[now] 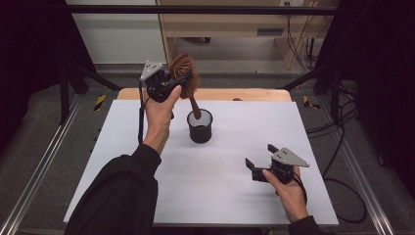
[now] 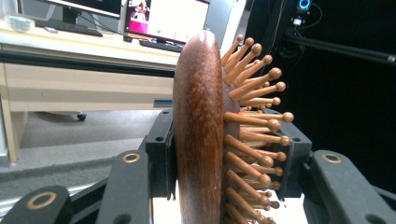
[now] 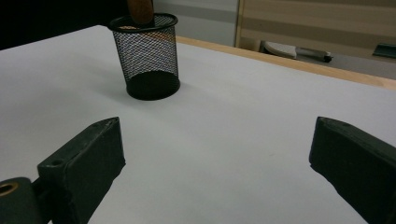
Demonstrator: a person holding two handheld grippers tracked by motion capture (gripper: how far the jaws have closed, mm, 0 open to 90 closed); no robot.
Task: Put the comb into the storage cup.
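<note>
White tabletop (image 1: 220, 171): left gripper (image 1: 172, 81) clamps a wooden hairbrush (image 1: 185, 71), handle inside the mesh cup (image 1: 200, 128); right gripper (image 1: 259, 164) rests, jaws apart. Tilting could topple the cup.

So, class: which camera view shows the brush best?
The left gripper view: the brush sits close up, edge-on, wooden back and pins sharp. The high view shows it small, handle in the cup. The right gripper view catches just the handle tip.
</note>
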